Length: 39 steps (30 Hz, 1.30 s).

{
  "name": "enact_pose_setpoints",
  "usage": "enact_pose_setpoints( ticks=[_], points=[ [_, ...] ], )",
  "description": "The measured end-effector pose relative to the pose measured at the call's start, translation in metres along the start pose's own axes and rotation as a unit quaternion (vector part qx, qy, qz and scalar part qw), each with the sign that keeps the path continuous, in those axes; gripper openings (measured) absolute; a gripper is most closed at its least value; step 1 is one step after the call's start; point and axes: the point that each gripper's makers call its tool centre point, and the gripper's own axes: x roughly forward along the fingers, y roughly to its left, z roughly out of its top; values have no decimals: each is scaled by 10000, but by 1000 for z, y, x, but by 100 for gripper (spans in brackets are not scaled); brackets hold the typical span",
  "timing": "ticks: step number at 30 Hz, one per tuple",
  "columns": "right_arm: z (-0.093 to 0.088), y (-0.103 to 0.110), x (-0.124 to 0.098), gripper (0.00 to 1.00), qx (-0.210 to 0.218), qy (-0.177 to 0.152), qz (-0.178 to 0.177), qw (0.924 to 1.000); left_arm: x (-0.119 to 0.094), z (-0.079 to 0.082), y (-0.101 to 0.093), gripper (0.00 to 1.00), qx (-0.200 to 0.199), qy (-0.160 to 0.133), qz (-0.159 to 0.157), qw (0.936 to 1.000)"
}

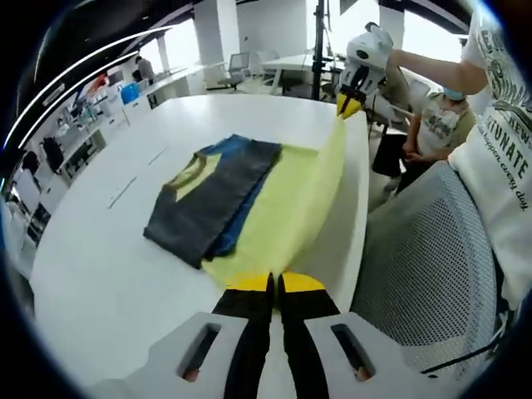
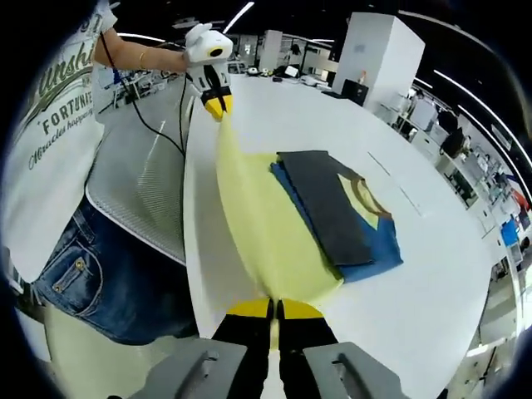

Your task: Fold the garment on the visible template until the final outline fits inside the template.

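white table [image 1: 100, 274] in open office | left gripper [image 1: 275, 285] and right gripper [image 2: 274, 309] each clamp yellow garment [image 1: 299, 199] edge, stretched lengthwise between them | folded dark part [image 2: 332, 212] lies beyond, table-side

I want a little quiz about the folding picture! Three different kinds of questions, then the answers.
1. True or false: the left gripper is shut on the yellow cloth.
2. Which lies on top of the folded shirt? A) red part B) dark grey part C) green part
3. Fill in: the right gripper and the left one lift the cloth's edge off the white ____.

Key: 1 true; 2 B; 3 table.
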Motion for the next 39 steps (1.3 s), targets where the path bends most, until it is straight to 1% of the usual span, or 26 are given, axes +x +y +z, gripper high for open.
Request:
enact_pose_setpoints(
  ticks=[1,7,11,18,24,25,30,33,36,39],
  points=[
    [2,-4,-1,0,-11,-9,-31,10000,0,2,3,0,67,-4,23,10000],
    [10,-20,-2,0,-127,-30,-171,9998,-1,12,16,0,159,-14,62,9999],
    [15,-32,-3,0,-185,-43,-298,9994,-1,18,24,0,86,-48,65,9999],
    [25,-57,-2,0,-256,-123,-515,9983,-1,27,41,0,130,-85,142,9998],
    [37,-77,-1,0,-329,-191,-716,9967,0,35,59,0,218,-108,273,9993],
    [39,-82,0,0,-349,-187,-783,9961,1,35,60,0,223,-109,273,9993],
    [47,-95,2,0,-404,-188,-896,9950,4,43,78,0,404,-57,355,9985],
    [48,-108,4,0,-436,-80,-1045,9935,6,50,88,0,441,-97,391,9982],
    [52,-120,6,0,-433,-99,-1129,9926,9,55,96,0,439,-118,456,9979],
    [55,-131,9,0,-496,-42,-1243,9910,13,59,108,0,554,-68,592,9967]
  ],
)
